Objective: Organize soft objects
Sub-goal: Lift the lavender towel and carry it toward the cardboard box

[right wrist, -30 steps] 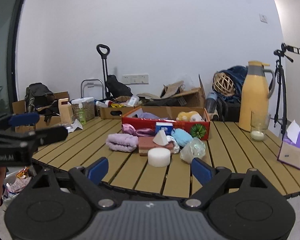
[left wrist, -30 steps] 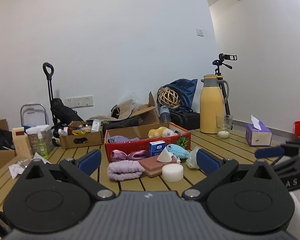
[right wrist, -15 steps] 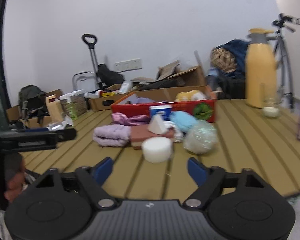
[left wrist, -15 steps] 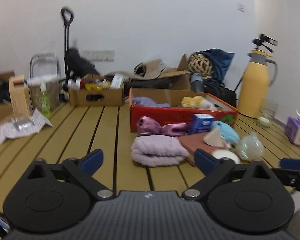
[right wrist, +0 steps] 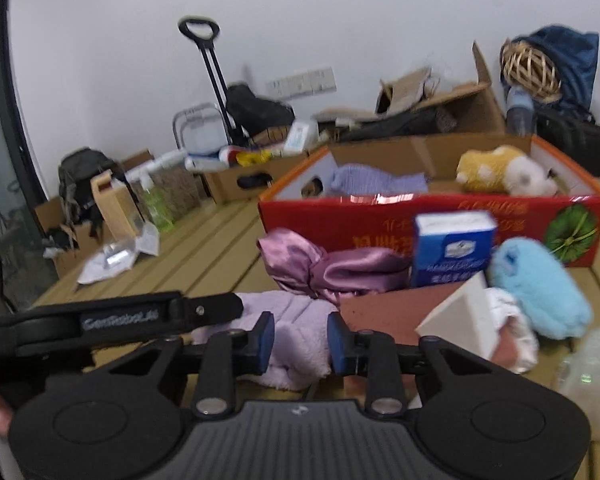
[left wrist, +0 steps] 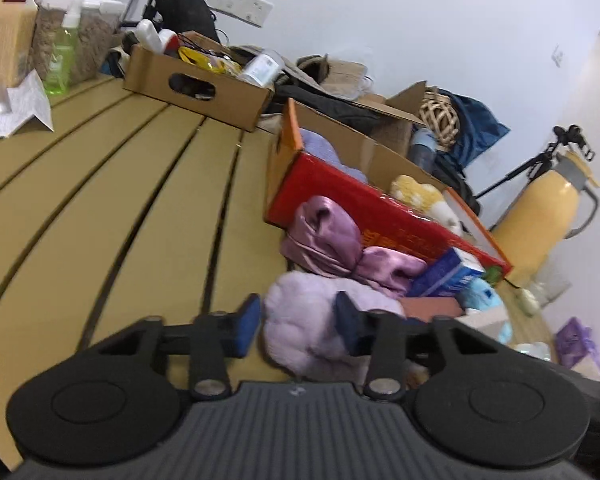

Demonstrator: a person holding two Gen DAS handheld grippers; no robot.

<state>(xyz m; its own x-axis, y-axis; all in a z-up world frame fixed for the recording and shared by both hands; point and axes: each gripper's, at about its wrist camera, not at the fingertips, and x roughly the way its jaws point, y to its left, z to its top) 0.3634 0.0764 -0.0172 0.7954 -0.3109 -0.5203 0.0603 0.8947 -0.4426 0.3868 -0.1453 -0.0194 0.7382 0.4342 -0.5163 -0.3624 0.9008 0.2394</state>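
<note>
A cluttered storeroom-like room in a home: a slatted wooden table (left wrist: 100, 184) against a bare white wall (right wrist: 340, 8), with cardboard boxes (right wrist: 240, 178), a trolley (right wrist: 210, 64), bags (right wrist: 80, 172) and a camera tripod (left wrist: 540, 160) crowding its far edge.

My left gripper's arm (right wrist: 116, 316), at the frame's lower left, reads "GenRobot.AI"; print on the red box (right wrist: 432, 220) and blue carton (right wrist: 452, 248) is unreadable.

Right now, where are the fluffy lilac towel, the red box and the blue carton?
fluffy lilac towel (right wrist: 300, 340), right wrist view, folded middle.
red box (right wrist: 380, 216), right wrist view, front wall.
blue carton (right wrist: 452, 252), right wrist view, front face.
</note>
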